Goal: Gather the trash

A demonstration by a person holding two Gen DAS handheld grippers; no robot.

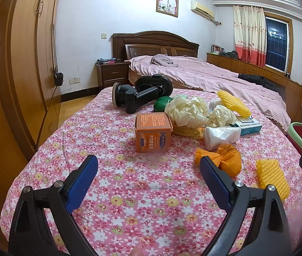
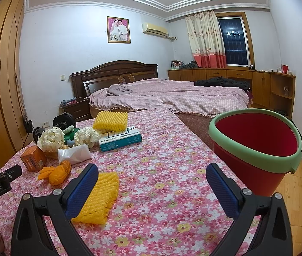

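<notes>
Trash lies on a floral cloth (image 1: 112, 170): an orange box (image 1: 152, 132), crumpled cream paper (image 1: 186, 111), a white plastic bag (image 1: 221, 136), an orange foam net (image 1: 227, 157), yellow foam nets (image 1: 272, 178) (image 1: 233, 102) and a teal-white carton (image 1: 248, 124). My left gripper (image 1: 148, 163) is open and empty, short of the orange box. My right gripper (image 2: 152, 171) is open and empty, with the near yellow net (image 2: 99, 198) by its left finger. A red bucket with a green rim (image 2: 255, 147) stands to the right.
A black phone mount (image 1: 139, 93) and a green toy (image 1: 161, 104) lie behind the trash. A bed (image 1: 204, 74) with pink covers stands beyond. A wooden wardrobe (image 1: 23, 64) lines the left. Cabinets (image 2: 257, 83) run under the window.
</notes>
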